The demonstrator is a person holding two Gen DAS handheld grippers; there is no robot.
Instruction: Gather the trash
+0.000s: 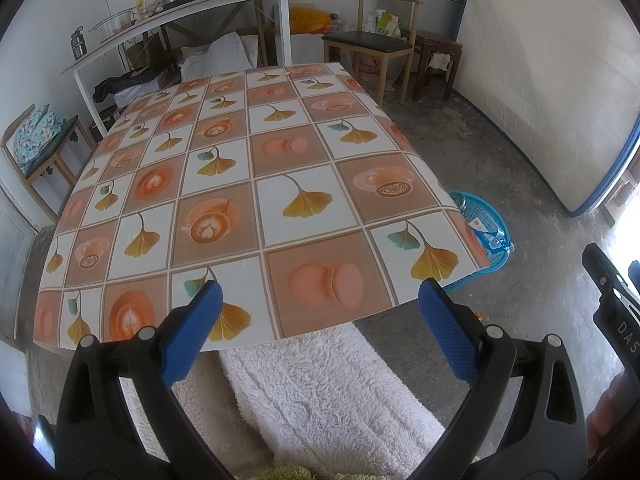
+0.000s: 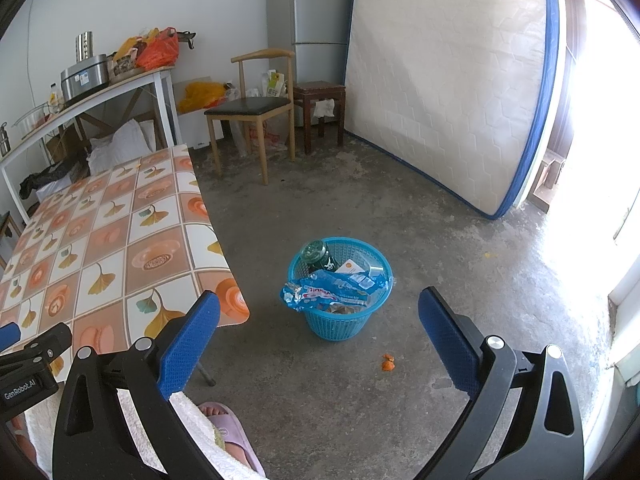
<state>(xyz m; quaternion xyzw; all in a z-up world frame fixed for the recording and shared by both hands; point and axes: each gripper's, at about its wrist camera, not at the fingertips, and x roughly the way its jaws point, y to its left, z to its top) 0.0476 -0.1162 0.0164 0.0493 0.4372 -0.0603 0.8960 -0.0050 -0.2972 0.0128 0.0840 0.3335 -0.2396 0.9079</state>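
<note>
A blue plastic basket (image 2: pixel 340 312) stands on the concrete floor right of the table, holding a green glass bottle (image 2: pixel 318 254), a blue wrapper (image 2: pixel 332 292) draped over its rim, and a white card. In the left wrist view the basket (image 1: pixel 486 232) peeks out past the table's right edge. An orange scrap (image 2: pixel 387 363) lies on the floor just in front of the basket. My right gripper (image 2: pixel 320 320) is open above the floor near the basket, holding nothing. My left gripper (image 1: pixel 320 312) is open over the table's near edge, holding nothing. A tiny orange bit (image 1: pixel 286 74) lies at the table's far edge.
The table (image 1: pixel 256 184) has a tiled orange cloth. A person's foot in a pink slipper (image 2: pixel 228 428) and white fluffy fabric (image 1: pixel 328 392) are below. A chair (image 2: pixel 256 108), stool (image 2: pixel 320 108), fridge (image 2: pixel 310 12) and leaning mattress (image 2: pixel 448 76) stand beyond; another small scrap (image 2: pixel 487 255) lies right.
</note>
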